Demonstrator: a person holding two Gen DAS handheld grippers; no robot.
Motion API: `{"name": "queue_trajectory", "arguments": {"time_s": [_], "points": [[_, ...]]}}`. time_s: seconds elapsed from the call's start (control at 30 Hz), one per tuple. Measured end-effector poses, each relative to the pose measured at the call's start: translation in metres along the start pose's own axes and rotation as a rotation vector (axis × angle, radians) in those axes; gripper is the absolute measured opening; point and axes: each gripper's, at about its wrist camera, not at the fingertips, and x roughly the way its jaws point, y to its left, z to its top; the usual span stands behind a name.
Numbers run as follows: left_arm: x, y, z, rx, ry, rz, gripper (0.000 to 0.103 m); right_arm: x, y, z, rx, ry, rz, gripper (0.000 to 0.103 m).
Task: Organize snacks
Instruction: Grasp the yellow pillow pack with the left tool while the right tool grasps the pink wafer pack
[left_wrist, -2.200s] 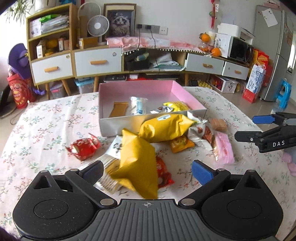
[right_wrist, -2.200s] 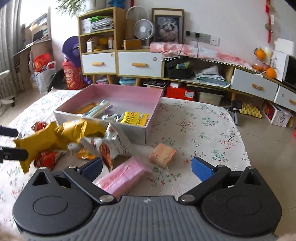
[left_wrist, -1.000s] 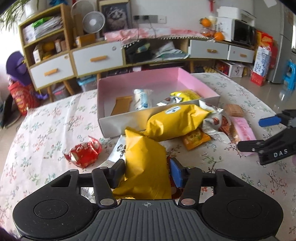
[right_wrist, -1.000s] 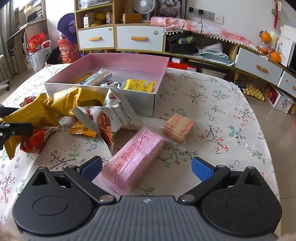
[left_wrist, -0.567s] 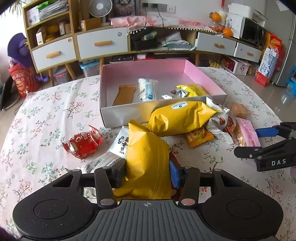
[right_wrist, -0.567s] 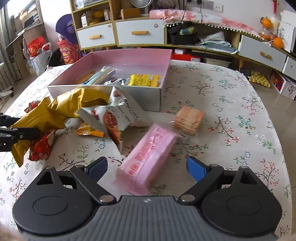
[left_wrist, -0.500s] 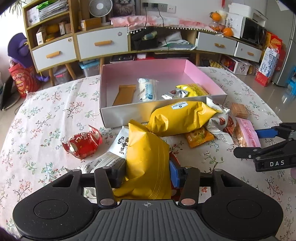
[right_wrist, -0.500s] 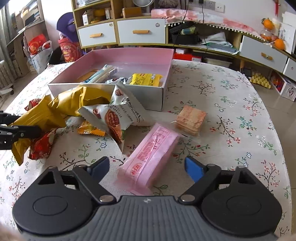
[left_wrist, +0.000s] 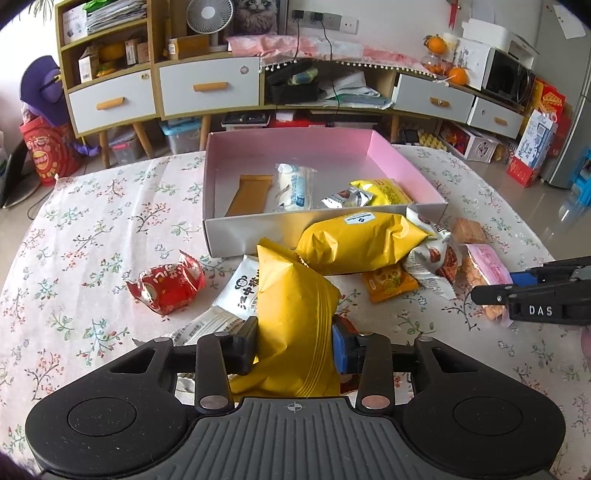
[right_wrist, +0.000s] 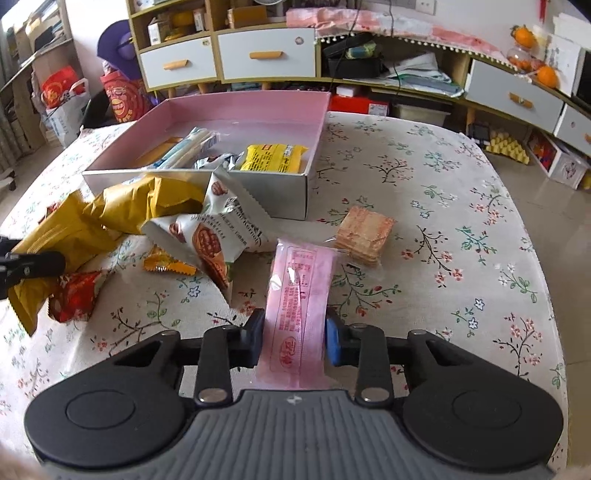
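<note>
My left gripper (left_wrist: 293, 341) is shut on a yellow snack bag (left_wrist: 291, 314), held in front of the pink box (left_wrist: 406, 173). My right gripper (right_wrist: 295, 338) is shut on a pink wafer packet (right_wrist: 299, 295); that gripper also shows in the left wrist view (left_wrist: 532, 295) at the right. The box holds several snacks, among them a white packet (left_wrist: 293, 181) and a yellow packet (right_wrist: 273, 157). A second yellow bag (left_wrist: 358, 240), a white nut packet (right_wrist: 210, 236) and an orange sachet (left_wrist: 388, 280) lie before the box.
A red packet (left_wrist: 166, 282) lies left on the flowered tablecloth (right_wrist: 443, 184). A cracker pack (right_wrist: 364, 230) sits just beyond the pink packet. A white panda packet (left_wrist: 240, 291) lies under the held yellow bag. Cabinets and shelves stand behind the table.
My right gripper has closed on the pink wafer packet, which has turned to lie straight between the fingers. My left gripper stays shut on the yellow bag.
</note>
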Motion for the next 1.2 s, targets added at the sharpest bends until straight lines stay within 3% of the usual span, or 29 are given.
{"name": "queue_trajectory", "arguments": {"time_s": [0.37, 0.73, 1.07, 1.2], "points": [[-0.015, 0.005, 0.006, -0.043, -0.009, -0.047, 0.036, -0.015, -0.005, 0.014, 0.077, -0.012, 0.011, 0.029], [-0.036, 0.011, 0.024, -0.089, -0.095, -0.072, 0.037, -0.026, -0.015, 0.039, 0.207, -0.061, 0.027, 0.029], [-0.016, 0.028, 0.054, -0.22, -0.142, -0.078, 0.037, -0.009, 0.008, 0.068, 0.234, -0.138, 0.126, 0.029], [0.005, 0.029, 0.073, -0.223, -0.142, -0.067, 0.037, 0.005, 0.015, 0.078, 0.246, -0.149, 0.149, 0.029]]}}
